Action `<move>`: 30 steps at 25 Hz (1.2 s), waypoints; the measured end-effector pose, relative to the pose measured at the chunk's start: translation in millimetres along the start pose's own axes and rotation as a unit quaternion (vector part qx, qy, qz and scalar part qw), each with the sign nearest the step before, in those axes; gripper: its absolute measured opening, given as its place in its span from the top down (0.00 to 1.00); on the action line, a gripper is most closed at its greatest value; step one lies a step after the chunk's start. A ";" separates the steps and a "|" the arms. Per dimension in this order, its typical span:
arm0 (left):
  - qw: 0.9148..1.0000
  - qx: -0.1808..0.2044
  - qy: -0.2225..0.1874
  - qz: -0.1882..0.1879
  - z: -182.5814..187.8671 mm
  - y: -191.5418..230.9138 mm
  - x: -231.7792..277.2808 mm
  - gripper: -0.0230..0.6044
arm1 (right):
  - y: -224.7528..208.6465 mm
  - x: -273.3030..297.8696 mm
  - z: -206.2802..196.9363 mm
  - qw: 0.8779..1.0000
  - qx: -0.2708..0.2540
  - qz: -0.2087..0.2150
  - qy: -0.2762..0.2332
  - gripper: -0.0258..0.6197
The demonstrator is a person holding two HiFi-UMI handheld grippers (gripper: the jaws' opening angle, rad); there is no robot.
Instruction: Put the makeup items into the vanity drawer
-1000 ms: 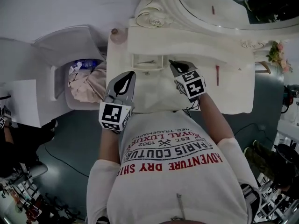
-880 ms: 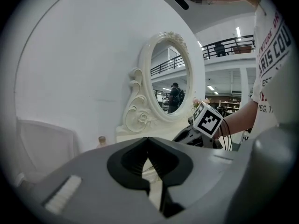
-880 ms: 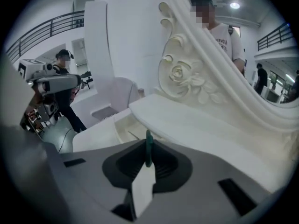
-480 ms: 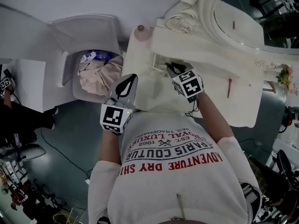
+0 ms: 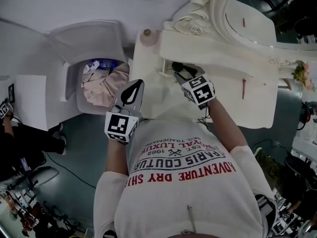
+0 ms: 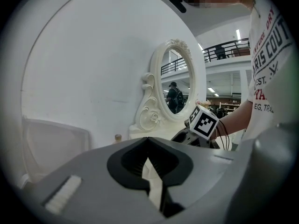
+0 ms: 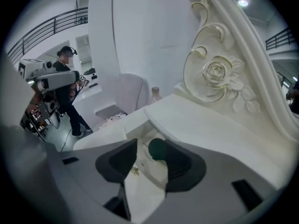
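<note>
Left tongs point(image 6: 148, 146) are held together, empty, near the body. Right tongs point(image 7: 149, 143) have just been opened over the drawer point(image 7: 140, 129). A dark round item point(image 7: 158, 150) is seen by their right jaw, inside the drawer, and is judged released. Farther off, a red stick point(image 5: 243, 89) is left on the surface point(image 5: 218, 100).

The drawer point(image 5: 164, 68) stands open below the mirror point(image 5: 252, 9), a slim stick point(image 5: 243, 89) lies right of it on the tabletop point(image 5: 257, 108), and a bin point(image 5: 79, 90) stands left.
</note>
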State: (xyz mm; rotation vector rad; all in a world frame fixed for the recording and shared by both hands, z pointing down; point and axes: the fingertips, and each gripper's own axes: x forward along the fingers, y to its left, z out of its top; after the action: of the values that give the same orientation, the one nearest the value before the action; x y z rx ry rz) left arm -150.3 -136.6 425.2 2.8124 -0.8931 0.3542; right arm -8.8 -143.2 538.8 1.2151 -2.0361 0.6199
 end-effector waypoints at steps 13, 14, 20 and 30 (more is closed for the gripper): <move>0.997 0.021 0.006 -0.070 16.0 -53.1 69.7 0.95 | -64.4 -64.5 -50.2 0.994 0.078 -0.070 -0.020 0.72; 0.997 0.025 0.009 -0.077 16.5 -62.9 76.8 0.95 | -71.7 -71.1 -57.5 0.994 0.082 -0.074 -0.020 0.72; 0.994 0.032 0.017 -0.105 20.5 -130.4 119.8 0.95 | -118.9 -112.7 -117.4 0.990 0.104 -0.099 -0.008 0.72; 0.987 0.047 0.039 -0.152 18.0 -238.5 185.9 0.95 | -203.0 -168.6 -219.1 0.978 0.151 -0.137 0.037 0.72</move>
State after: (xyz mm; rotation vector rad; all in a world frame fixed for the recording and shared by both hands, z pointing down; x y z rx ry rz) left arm 139.6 -49.7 437.9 2.9361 -0.4316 0.4671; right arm 295.9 11.8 567.6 1.5903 -1.7131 0.8460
